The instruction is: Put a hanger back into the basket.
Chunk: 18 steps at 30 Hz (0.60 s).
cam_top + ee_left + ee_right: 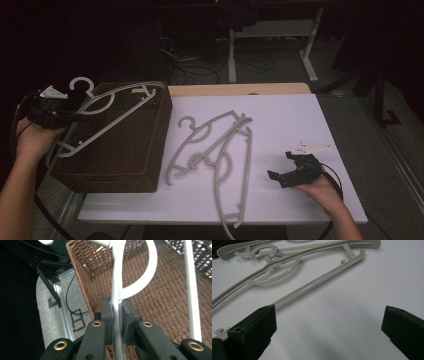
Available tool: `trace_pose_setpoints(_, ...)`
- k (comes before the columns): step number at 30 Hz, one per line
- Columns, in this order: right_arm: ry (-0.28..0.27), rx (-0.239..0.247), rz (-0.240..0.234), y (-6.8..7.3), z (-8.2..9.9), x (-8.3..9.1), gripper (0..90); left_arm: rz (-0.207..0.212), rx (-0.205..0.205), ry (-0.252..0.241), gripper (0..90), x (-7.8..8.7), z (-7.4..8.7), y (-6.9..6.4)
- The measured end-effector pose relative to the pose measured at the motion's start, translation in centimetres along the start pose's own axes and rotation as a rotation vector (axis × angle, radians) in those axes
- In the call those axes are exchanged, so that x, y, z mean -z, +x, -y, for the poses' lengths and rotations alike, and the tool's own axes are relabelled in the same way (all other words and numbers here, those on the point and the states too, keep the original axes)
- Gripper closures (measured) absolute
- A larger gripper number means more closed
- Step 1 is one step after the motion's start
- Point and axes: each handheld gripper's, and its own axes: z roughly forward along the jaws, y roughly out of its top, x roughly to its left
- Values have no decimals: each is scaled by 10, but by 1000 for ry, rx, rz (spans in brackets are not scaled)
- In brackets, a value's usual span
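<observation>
My left gripper point(67, 119) is shut on a white plastic hanger point(112, 116) and holds it over the open top of a brown wicker basket point(125, 155) at the table's left end. In the left gripper view the jaws point(117, 308) pinch a thin bar of the hanger point(150, 272), with the basket's woven inside point(162, 307) behind it. Two more grey hangers point(210, 142) lie overlapped on the white table point(300, 120). My right gripper point(280, 166) rests open at the right of them, its jaws point(329, 317) wide apart behind a hanger bar point(317, 282), holding nothing.
A wooden strip point(240, 89) runs along the table's far edge. Beyond it on the dark floor stand a white desk frame point(232, 50) and loose cables point(200, 75). The basket overhangs the table's left edge, where a metal rail point(62, 307) and grey floor lie below.
</observation>
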Motion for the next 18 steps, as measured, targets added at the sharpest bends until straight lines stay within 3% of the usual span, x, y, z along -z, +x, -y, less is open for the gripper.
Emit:
trace_pose_setpoints(3,0,0,0,0,0,0,0,8,10,-1,822,-5,5,2)
trace_pose_setpoints(5,1,0,-1,0,0,0,0,-21,-12,29,822,-8,5,0)
trace_pose_setpoints(7,0,0,-1,0,0,0,0,-22,-34,48,822,-12,5,-4)
trace_pose_setpoints(10,0,1,-1,0,0,0,0,0,-42,51,821,-21,6,-11)
trace_pose_setpoints(13,-1,1,-1,0,0,0,0,-11,-64,70,821,-33,4,-22)
trace_pose_setpoints(16,-1,3,-3,0,0,0,0,-3,-65,103,820,-45,6,-28)
trace_pose_setpoints(18,-2,4,-4,0,0,0,0,13,-43,101,818,-51,10,-28)
